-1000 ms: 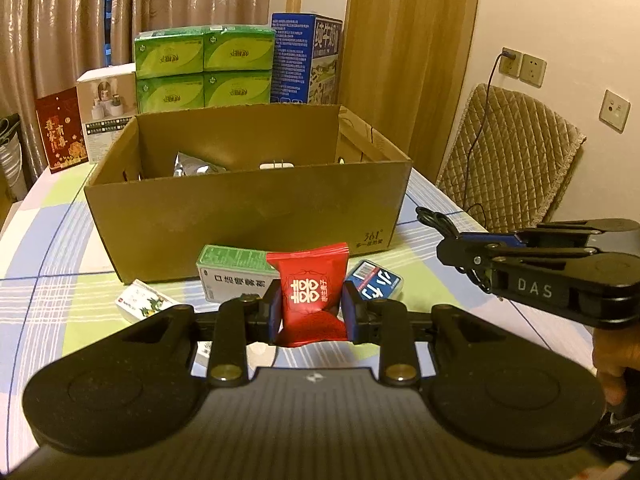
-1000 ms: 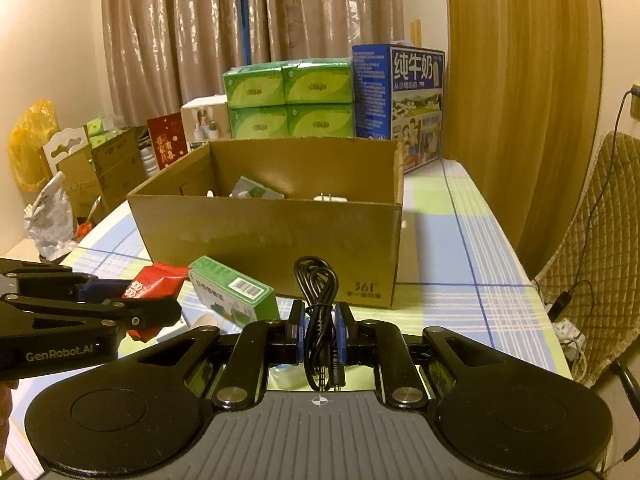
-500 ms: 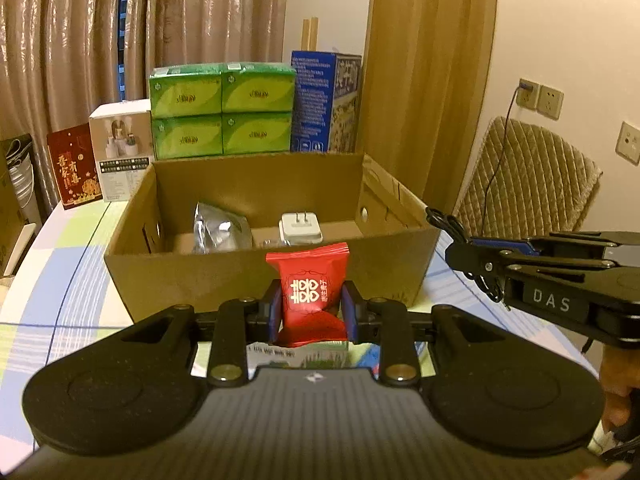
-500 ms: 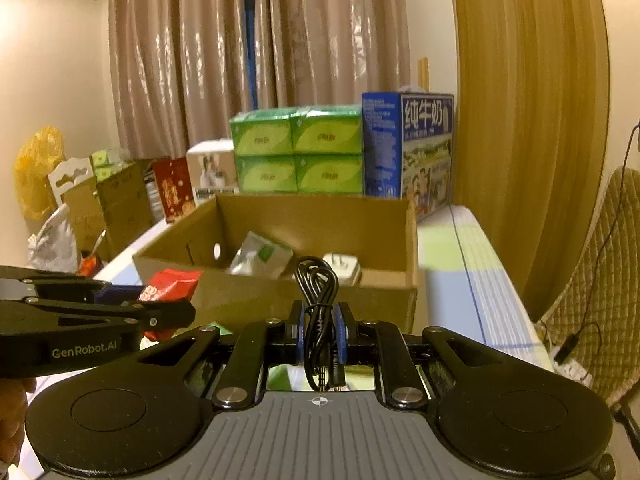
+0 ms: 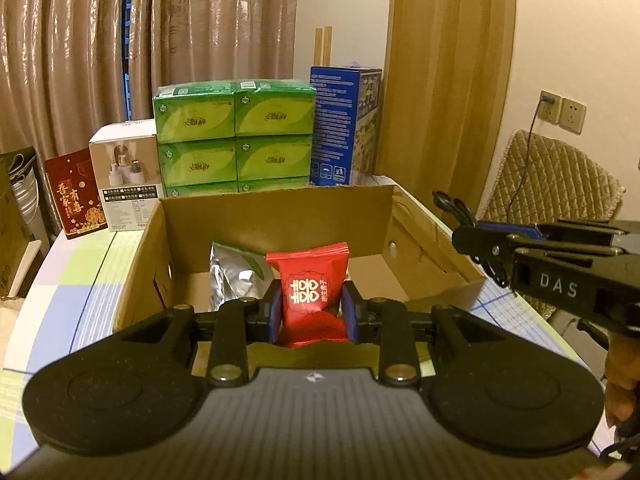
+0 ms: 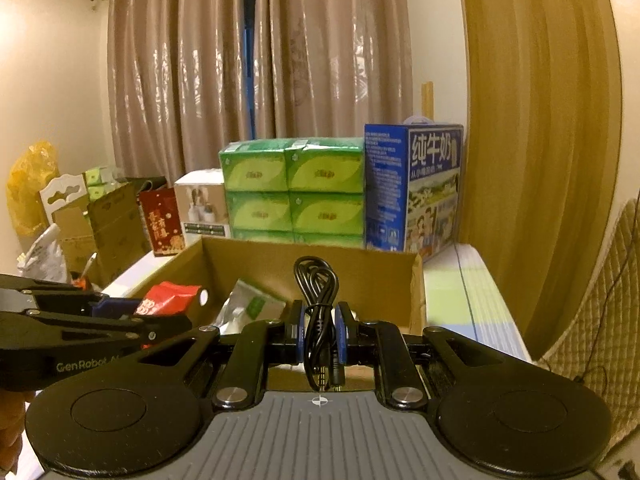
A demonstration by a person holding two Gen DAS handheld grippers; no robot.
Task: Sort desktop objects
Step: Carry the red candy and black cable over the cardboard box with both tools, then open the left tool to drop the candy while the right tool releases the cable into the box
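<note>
Change since earlier: both grippers have risen and come forward, so the cardboard box (image 5: pixel 276 216) now sits lower in each view with its inside showing; the small items on the table in front of it have dropped out of sight.
Left gripper (image 5: pixel 312 312): at lower centre of the left wrist view, jaws drawn in and pinching the red snack packet (image 5: pixel 308 288) by its two sides; the packet stands upright over the box's near wall.
Right gripper (image 6: pixel 319 330): at lower centre of the right wrist view, jaws pressed nearly together on a coiled black cable (image 6: pixel 318 304), loop upward, plugs hanging at the bottom.
Cross views: the right gripper (image 5: pixel 480 240) enters from the right edge of the left wrist view, over the box's right wall; the left gripper (image 6: pixel 160 312) enters from the left edge of the right wrist view with the red packet (image 6: pixel 168 298) at its tip.
Box contents: a silver foil pouch (image 5: pixel 232 276) leans in the left half; the rest of the floor is partly hidden behind the packet.
Edges: the far wall stands upright across mid-frame, and the side walls flare outward.
Open room: bare box floor shows right of the packet, toward the right wall (image 5: pixel 432 248).
Background: green tissue packs (image 5: pixel 234 136) and a blue milk carton (image 5: pixel 344 124) stand just behind the box; curtains (image 5: pixel 140 40) fill the upper left.
</note>
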